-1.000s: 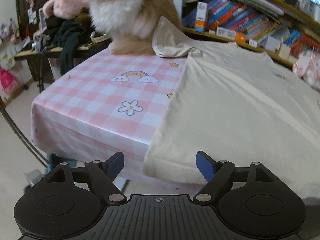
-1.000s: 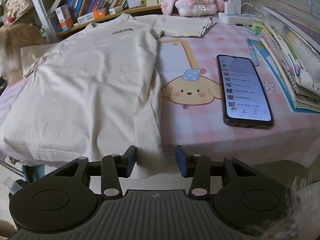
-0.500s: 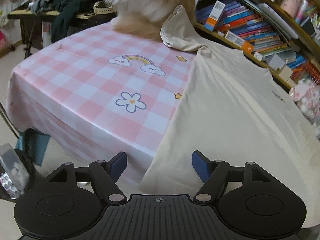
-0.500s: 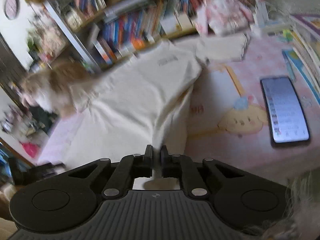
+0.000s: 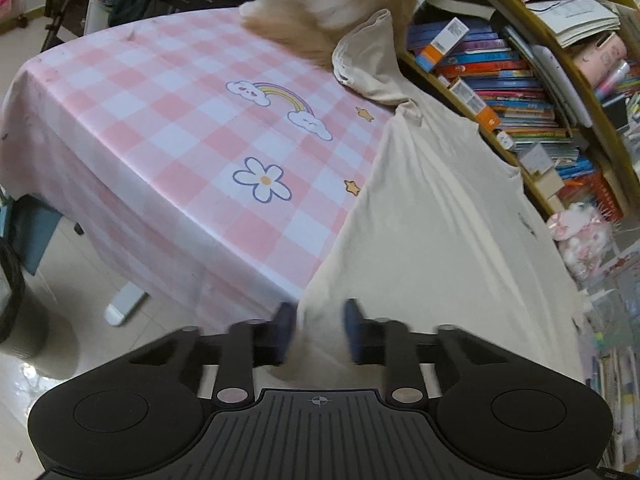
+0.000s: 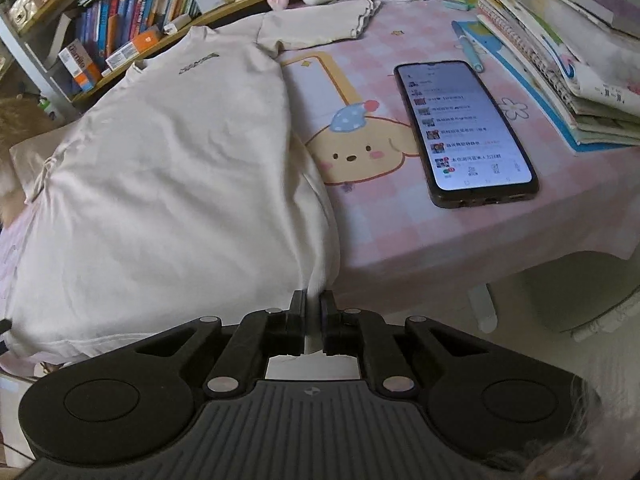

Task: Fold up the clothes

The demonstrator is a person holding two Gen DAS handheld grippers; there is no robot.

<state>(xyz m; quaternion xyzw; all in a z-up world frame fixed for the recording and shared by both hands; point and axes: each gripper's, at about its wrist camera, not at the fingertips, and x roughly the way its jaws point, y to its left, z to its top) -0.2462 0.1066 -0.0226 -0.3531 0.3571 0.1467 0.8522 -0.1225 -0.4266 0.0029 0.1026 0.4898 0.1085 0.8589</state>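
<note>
Crowded bookshelf point(image 5: 520, 92), pale tiled floor point(image 5: 60, 292)

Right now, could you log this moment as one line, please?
right claw: shut on t-shirt hem | left claw: open around hem | unfolded

The T-shirt point(image 6: 168, 168) lies spread across the middle of the surface point(image 6: 400, 232), its hem hanging over the near edge. A phone point(image 6: 464, 132) lies to its right, books point(image 6: 560, 68) at the right edge, a cat point(image 5: 332, 4) at the far left corner.

- T-shirt point(image 6: 168, 184): plain cream, small dark chest print.
- Counter cloth point(image 5: 168, 128): pink-white check, rainbow, flower, puppy motifs.
- Phone point(image 6: 464, 132): black case, white lit screen.
- Cat point(image 5: 332, 4): ginger and white.
</note>
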